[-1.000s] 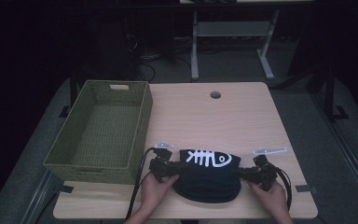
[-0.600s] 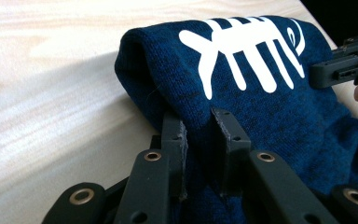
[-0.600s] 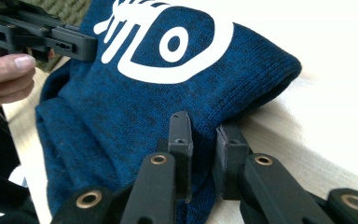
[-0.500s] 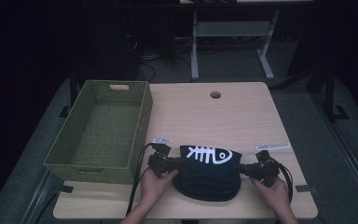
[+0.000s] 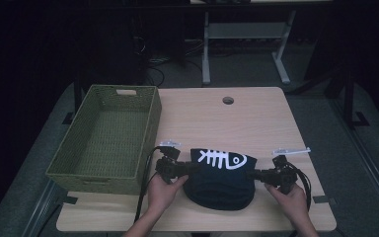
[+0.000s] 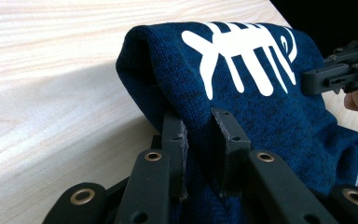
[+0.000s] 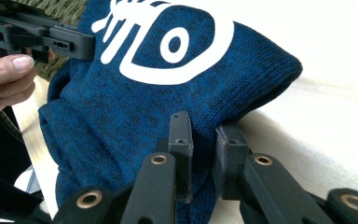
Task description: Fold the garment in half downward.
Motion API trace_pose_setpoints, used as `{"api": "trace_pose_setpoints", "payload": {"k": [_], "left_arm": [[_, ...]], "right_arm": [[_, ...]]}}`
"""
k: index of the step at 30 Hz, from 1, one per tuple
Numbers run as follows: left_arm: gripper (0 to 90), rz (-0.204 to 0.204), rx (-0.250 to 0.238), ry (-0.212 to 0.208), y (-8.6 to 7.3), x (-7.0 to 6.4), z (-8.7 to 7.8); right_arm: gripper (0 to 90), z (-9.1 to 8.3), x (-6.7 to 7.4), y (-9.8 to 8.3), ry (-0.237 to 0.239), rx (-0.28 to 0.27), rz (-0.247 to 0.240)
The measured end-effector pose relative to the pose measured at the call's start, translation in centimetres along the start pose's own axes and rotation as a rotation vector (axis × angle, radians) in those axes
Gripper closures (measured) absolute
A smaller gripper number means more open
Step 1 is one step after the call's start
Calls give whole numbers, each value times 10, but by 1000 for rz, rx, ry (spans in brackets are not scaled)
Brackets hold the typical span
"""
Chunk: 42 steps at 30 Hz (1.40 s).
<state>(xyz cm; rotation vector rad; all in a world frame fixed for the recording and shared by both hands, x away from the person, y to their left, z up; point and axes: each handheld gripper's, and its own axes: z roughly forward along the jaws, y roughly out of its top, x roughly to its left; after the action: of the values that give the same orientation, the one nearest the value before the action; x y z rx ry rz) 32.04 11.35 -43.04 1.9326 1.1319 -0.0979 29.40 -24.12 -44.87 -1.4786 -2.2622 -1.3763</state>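
Observation:
A dark blue knitted garment (image 5: 222,185) with a white fish-skeleton print lies folded near the table's front edge, its printed top fold raised a little. My left gripper (image 5: 193,168) is at its left side; the jaws have just been closing and now pinch a fold of the knit (image 6: 261,107) between the pads, as the left gripper view (image 6: 200,126) shows. My right gripper (image 5: 253,174) pinches the opposite side in the same way, its jaws (image 7: 204,128) shut on the blue cloth (image 7: 135,107). Each gripper view shows the other gripper at the garment's far side.
A green woven basket (image 5: 150,118) stands empty on the left of the wooden table (image 5: 217,118), close to my left hand. A round cable hole (image 5: 228,100) sits at the far middle. Cables trail from both grippers toward the front edge.
My left gripper has closed on the cloth and risen slightly, and the garment's printed top edge has lifted a little between the two grippers. The right hand has stayed put.

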Motion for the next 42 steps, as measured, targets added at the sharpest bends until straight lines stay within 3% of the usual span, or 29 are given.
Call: {"api": "trace_pose_setpoints", "payload": {"k": [10,24,42], "left_arm": [[768,3,-7,11,4,1,-7],[769,38,-22,16,20,-13,-25],[771,31,-29,17,42,-7,-55]], "right_arm": [[795,1,6,9,0,-2,-14],[796,-6,12,22,0,-8,-27],[797,-7,33,55,20,-14,-52]]}}
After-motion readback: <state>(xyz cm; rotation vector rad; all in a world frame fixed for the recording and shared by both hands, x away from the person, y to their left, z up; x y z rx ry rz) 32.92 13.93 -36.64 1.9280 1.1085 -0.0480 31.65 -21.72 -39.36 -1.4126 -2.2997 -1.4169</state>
